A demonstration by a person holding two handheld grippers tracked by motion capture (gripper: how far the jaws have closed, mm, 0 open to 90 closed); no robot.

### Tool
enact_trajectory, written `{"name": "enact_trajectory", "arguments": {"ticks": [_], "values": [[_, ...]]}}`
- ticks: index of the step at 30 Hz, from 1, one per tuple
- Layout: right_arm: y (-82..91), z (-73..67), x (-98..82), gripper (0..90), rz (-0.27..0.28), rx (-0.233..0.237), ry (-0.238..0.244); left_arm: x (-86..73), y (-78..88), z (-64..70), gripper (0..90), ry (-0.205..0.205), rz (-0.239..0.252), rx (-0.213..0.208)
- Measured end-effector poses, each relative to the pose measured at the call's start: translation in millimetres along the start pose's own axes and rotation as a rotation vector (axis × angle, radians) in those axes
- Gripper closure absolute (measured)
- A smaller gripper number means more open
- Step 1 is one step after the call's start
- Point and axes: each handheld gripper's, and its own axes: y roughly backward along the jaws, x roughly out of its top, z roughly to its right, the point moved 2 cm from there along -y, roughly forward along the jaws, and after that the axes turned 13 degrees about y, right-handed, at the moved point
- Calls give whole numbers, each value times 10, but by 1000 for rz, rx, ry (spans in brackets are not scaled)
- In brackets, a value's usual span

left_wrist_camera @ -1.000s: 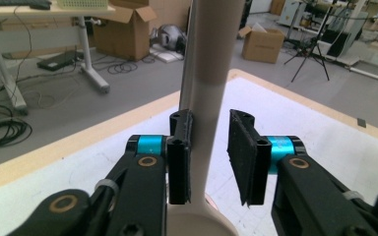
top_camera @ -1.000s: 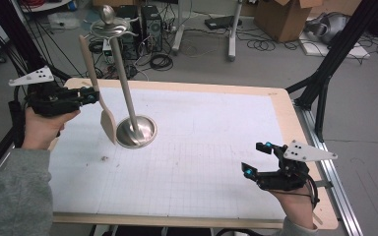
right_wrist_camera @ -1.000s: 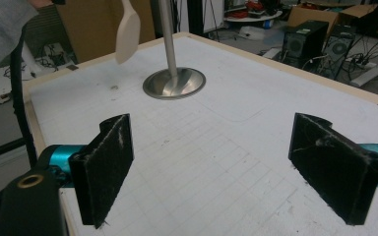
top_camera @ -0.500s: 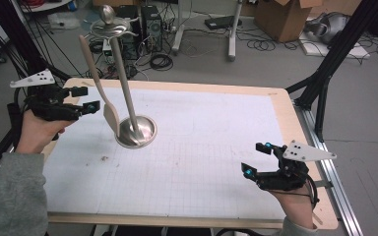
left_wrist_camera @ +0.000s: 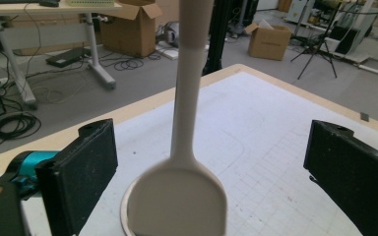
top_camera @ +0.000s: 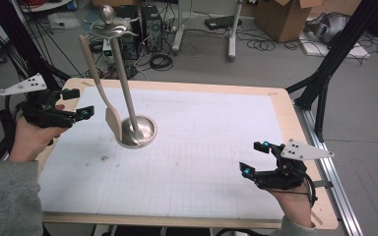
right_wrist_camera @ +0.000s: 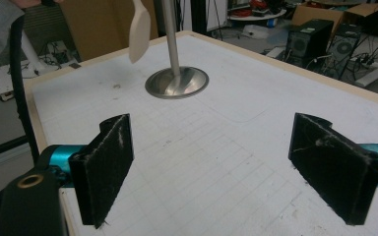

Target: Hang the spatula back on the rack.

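The high view looks forward and down over the whole worktop (top_camera: pixel 187 167). The left claw (left_wrist_camera: pixel 206 167) camera sits close to the hanging wooden spatula (left_wrist_camera: pixel 182 196). The right claw (right_wrist_camera: pixel 211 162) camera faces it from farther off, sharing the steel stand (right_wrist_camera: pixel 177 81).

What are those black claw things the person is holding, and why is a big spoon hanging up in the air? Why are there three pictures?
A person stands at a table with a tool in each hand. Each tool is a gripper: two black jaws that open and shut like a pinch. The left gripper and the right gripper both have their jaws wide open and hold nothing.

One picture comes from a camera high above the table. The other two come from little cameras riding on the grippers, looking out between their jaws.

On the table stands a shiny metal stand with a tall pole. A pale spoon hangs from its top, bowl end down. The left gripper is pointed right at that spoon, so maybe it will grab it next.
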Motion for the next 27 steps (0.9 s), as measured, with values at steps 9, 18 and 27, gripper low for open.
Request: {"name": "enact_trajectory", "arguments": {"ticks": [9,18,27], "values": [[-37,-3,15,162,-1,9,-1,-176,180,54,65,-36,26,18],[-109,0,33,162,-2,21,10,-335,377,150,65,-73,47,43],[-173,0,43,162,-8,36,7,-492,464,206,65,-72,64,67]]}}
